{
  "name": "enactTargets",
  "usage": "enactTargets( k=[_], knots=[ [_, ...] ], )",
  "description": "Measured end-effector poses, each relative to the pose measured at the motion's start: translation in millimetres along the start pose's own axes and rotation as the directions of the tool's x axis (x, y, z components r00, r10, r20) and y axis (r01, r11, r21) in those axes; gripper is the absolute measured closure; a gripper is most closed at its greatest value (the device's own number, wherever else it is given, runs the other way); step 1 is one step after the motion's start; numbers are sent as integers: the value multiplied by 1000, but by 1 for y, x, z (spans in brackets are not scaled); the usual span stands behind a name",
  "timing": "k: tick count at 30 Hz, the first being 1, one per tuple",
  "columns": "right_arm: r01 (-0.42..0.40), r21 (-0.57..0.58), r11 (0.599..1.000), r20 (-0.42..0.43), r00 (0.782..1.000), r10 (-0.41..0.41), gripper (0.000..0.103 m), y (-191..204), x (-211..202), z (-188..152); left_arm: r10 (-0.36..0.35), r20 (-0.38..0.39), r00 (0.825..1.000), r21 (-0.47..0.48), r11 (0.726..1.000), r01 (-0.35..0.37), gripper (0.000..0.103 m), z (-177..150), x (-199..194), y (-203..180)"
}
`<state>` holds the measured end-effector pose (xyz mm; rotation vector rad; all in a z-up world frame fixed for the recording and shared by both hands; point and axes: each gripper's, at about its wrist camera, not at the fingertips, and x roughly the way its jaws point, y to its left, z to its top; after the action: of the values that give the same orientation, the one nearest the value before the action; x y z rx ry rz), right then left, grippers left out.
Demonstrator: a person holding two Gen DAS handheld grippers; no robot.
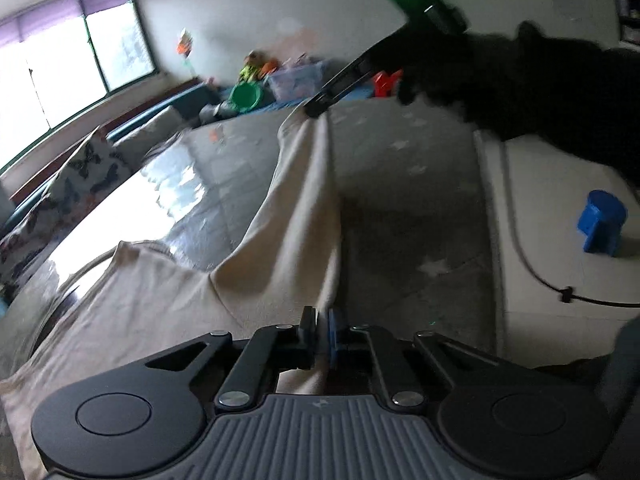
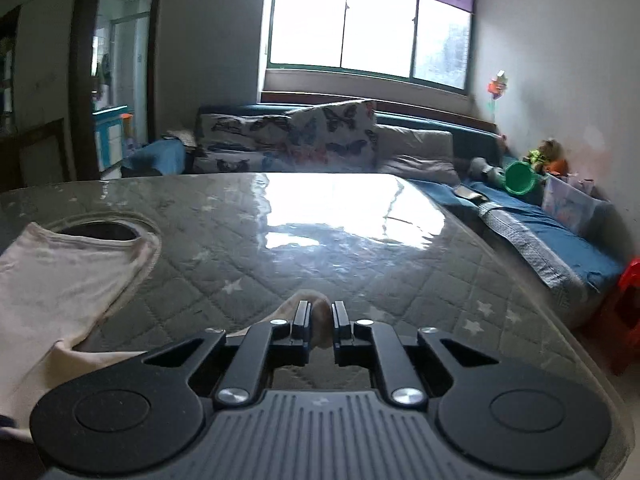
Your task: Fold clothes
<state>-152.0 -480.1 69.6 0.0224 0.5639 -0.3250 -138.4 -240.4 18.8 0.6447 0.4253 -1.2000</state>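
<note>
while both grippers — left gripper (image 1: 322, 322) and right gripper (image 2: 320, 314) — pinch the beige garment's (image 1: 168, 300) edge, next comes folding it over.

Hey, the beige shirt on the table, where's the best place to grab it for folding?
Grip the shirt along its edge, coming in low from the near side. The left gripper and right gripper already pinch that edge, which stretches taut between them, while the rest lies flat on the table.
</note>
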Motion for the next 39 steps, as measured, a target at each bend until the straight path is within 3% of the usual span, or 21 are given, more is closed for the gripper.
enactTargets(
  k=[2, 5, 10, 13, 15, 17, 19, 21, 22, 24, 26, 27, 29, 30, 31, 32, 36, 37, 39],
  knots=[
    [37, 3, 999, -25, 999, -37, 79, -3, 8, -5, -9, 9, 1000, -2, 1000, 9, 96, -1, -2, 1],
    [71, 23, 997, -39, 997, -70, 79, -5, 12, -12, -29, -3, 1000, -21, 999, 29, 92, -4, -1, 3],
    [-59, -37, 998, -19, 998, 59, 79, 23, 5, -12, -48, -5, 999, -51, 998, 47, 89, -4, -6, 2],
    [-108, -55, 993, -53, 993, 106, 78, 39, 19, -16, -8, 14, 1000, -106, 994, 9, 84, -4, -18, 7],
    [-113, -46, 993, -81, 991, 109, 76, 44, 31, -19, 59, 33, 998, -168, 984, -53, 71, -8, -34, 18],
    [-107, -30, 994, -90, 990, 104, 73, 44, 40, -24, 148, 43, 988, -241, 961, -133, 70, -17, -56, 34],
    [-98, -24, 995, -78, 992, 96, 70, 45, 40, -25, 246, 37, 969, -322, 920, -222, 69, -29, -79, 51],
    [-98, -6, 995, -76, 992, 98, 69, 45, 41, -26, 368, -12, 930, -412, 846, -339, 69, -49, -100, 71],
    [-98, -5, 995, -75, 992, 97, 69, 45, 41, -27, 431, -52, 901, -447, 797, -407, 69, -61, -109, 82],
    [-95, -2, 995, -71, 993, 95, 68, 45, 41, -29, 547, -145, 825, -502, 678, -537, 69, -86, -126, 103],
    [-92, 2, 996, -67, 993, 92, 67, 45, 41, -30, 647, -249, 720, -510, 544, -666, 69, -109, -139, 124],
    [-91, 2, 996, -67, 994, 91, 67, 45, 40, -30, 671, -294, 680, -519, 486, -703, 68, -120, -145, 136],
    [-86, 0, 996, -66, 994, 86, 66, 44, 40, -30, 682, -361, 636, -553, 392, -735, 59, -140, -153, 156],
    [-84, 0, 996, -67, 994, 84, 65, 44, 40, -30, 685, -382, 621, -563, 360, -744, 56, -148, -155, 164],
    [-82, 1, 997, -67, 994, 82, 65, 43, 39, -31, 688, -396, 608, -570, 336, -750, 55, -154, -156, 171],
    [-81, 2, 997, -67, 994, 81, 64, 43, 39, -31, 680, -404, 611, -582, 324, -746, 52, -161, -155, 178],
    [-76, 1, 997, -68, 995, 75, 63, 43, 39, -31, 618, -431, 657, -627, 319, -711, 50, -182, -147, 201],
    [-75, 1, 997, -68, 995, 74, 62, 43, 39, -31, 610, -442, 658, -631, 310, -711, 50, -186, -145, 204],
    [-73, 2, 997, -68, 995, 73, 62, 43, 39, -31, 604, -417, 680, -670, 301, -679, 50, -192, -146, 208]
  ],
)
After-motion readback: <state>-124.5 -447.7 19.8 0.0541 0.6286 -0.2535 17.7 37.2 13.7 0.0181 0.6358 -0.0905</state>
